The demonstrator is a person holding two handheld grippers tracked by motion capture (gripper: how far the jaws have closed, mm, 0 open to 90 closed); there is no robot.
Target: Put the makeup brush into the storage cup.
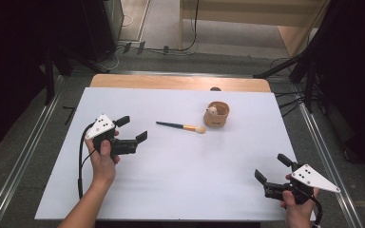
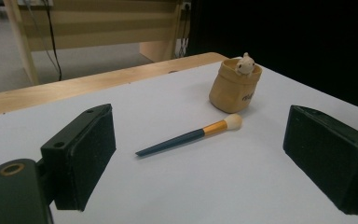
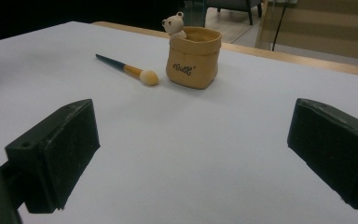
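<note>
Tabletop [image 1: 171,190] comes first for us: a wide white sheet, with its wooden far edge showing beyond. On it, toward the far right part, we see a small tan pouch-shaped holder [image 1: 216,115] with a little bear figure [image 2: 245,63] peeking over its rim. Just beside the holder, on the side toward the left edge, lies the makeup brush [image 1: 180,126], flat on the sheet. Its long axis runs roughly along the far edge: pale round bristle head close to the holder but apart from it, dark blue handle tip pointing toward the left edge, with a gold band between the two.

Our left gripper [image 1: 132,129] hovers near the left edge, and its fingers [image 2: 86,156] point at the brush, whose handle end lies nearest them. In the left gripper view the brush sits between and beyond the two pads. They stand wide apart and grasp nothing. Our right gripper [image 1: 271,167] waits at the near right corner, well apart from the brush, likewise spread wide and empty. We judge the left hand the nearer one for a pick-up by the handle.
</note>
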